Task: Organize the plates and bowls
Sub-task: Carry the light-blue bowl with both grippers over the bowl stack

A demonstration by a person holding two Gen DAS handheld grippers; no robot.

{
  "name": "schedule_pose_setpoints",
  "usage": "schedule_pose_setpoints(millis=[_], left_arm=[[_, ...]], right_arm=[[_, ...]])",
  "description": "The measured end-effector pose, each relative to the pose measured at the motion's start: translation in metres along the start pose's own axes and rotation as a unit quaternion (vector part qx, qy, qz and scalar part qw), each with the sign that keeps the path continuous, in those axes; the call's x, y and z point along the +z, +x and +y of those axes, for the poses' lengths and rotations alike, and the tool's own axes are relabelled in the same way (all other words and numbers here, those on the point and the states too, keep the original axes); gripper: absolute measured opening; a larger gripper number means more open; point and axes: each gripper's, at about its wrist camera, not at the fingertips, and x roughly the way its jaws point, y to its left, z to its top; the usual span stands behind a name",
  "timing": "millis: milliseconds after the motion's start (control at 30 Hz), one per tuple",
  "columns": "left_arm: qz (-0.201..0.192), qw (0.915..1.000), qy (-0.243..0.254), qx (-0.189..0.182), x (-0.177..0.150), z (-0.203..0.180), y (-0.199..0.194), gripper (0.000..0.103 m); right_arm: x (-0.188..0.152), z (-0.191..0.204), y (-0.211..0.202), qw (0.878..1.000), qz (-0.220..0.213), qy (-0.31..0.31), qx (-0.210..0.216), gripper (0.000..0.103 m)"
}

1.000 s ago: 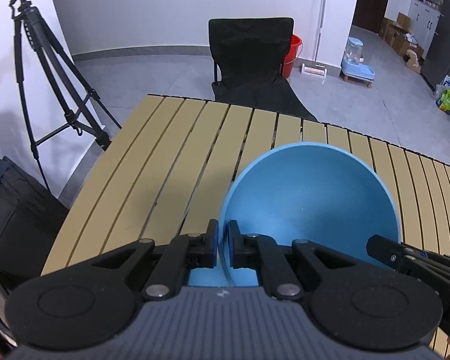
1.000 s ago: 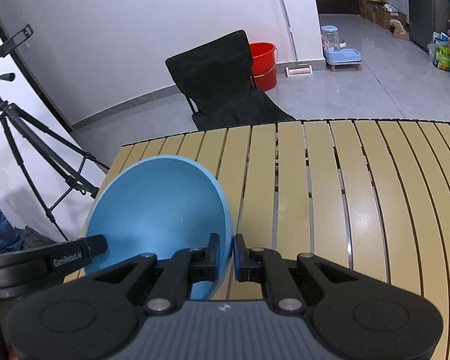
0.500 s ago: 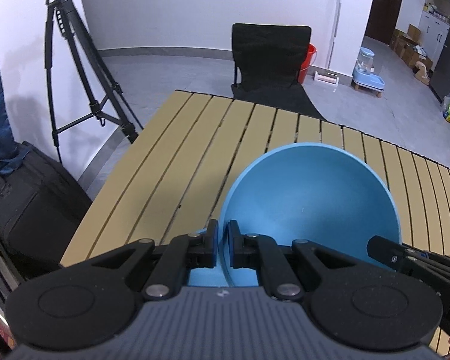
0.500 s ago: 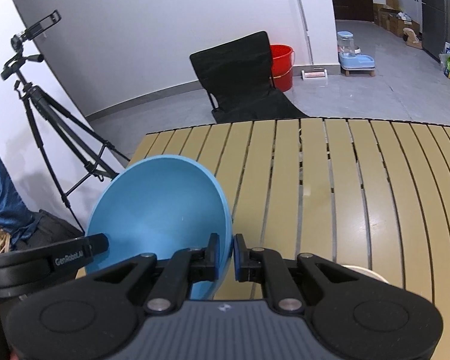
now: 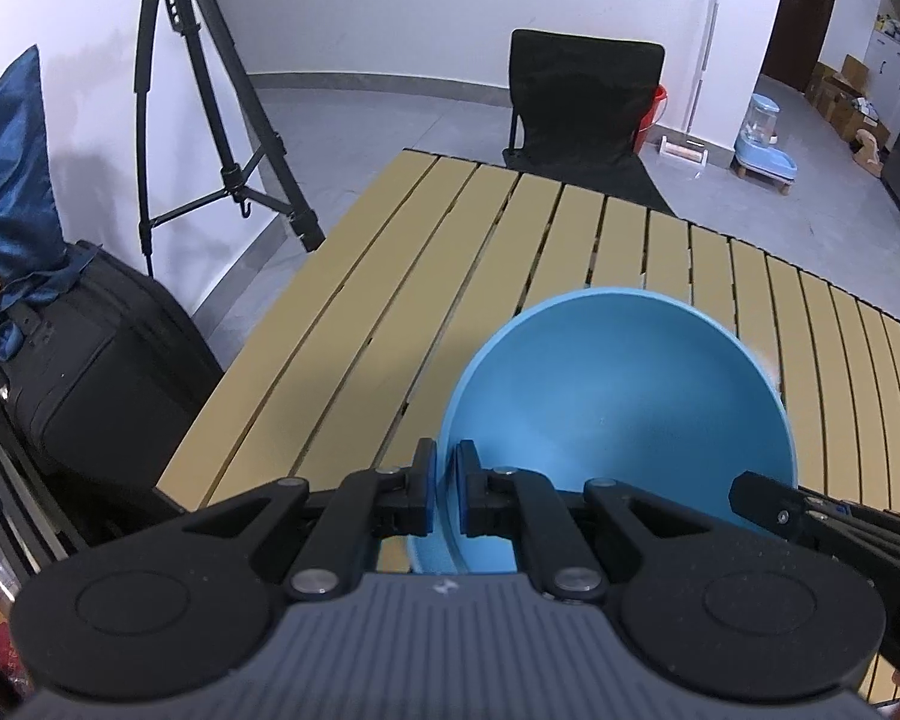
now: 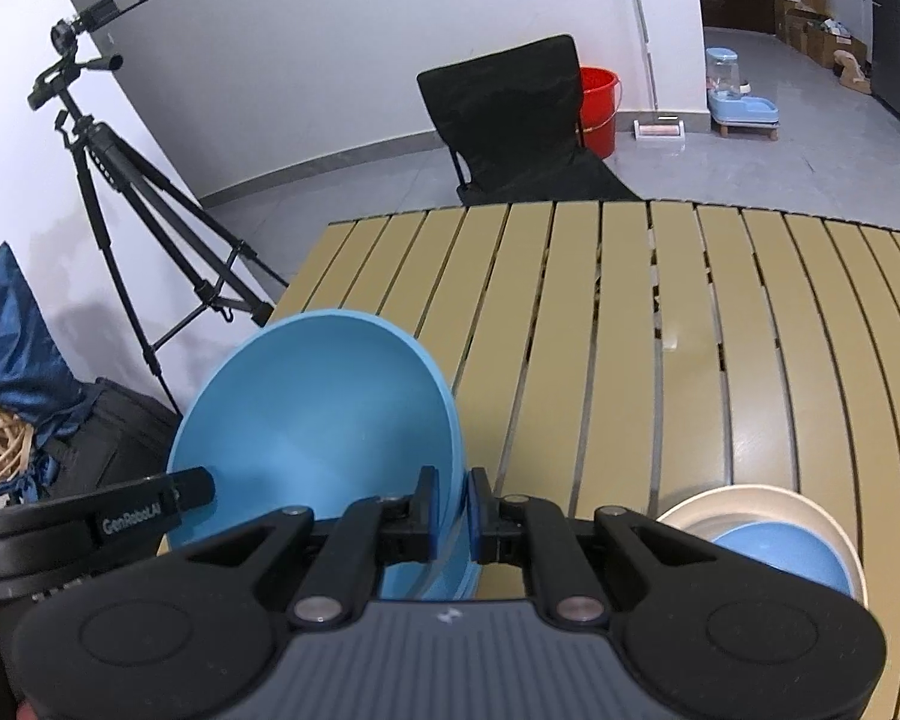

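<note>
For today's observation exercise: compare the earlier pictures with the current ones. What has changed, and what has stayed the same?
Both claws carried the blue bowl sideways over the slatted table, toward its tripod-side end; the black bag and blue cloth came into view. A cream plate holding a smaller blue dish appeared in the right wrist view. Unchanged: left claw and right claw stay shut on opposite rims.

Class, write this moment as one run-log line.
left gripper: shut on blue bowl rim | right gripper: shut on opposite rim | bowl: above table
</note>
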Motion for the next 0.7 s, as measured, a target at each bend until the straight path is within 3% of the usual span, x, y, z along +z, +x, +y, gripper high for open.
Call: schedule_pose_setpoints(millis=[700], left_arm=[[0.030, 0.9994, 0.001, 0.015, -0.021, 0.013, 0.035, 0.007]], right_arm=[[-0.025, 0.013, 0.036, 0.999, 0.038, -0.003, -0.005, 0.009]])
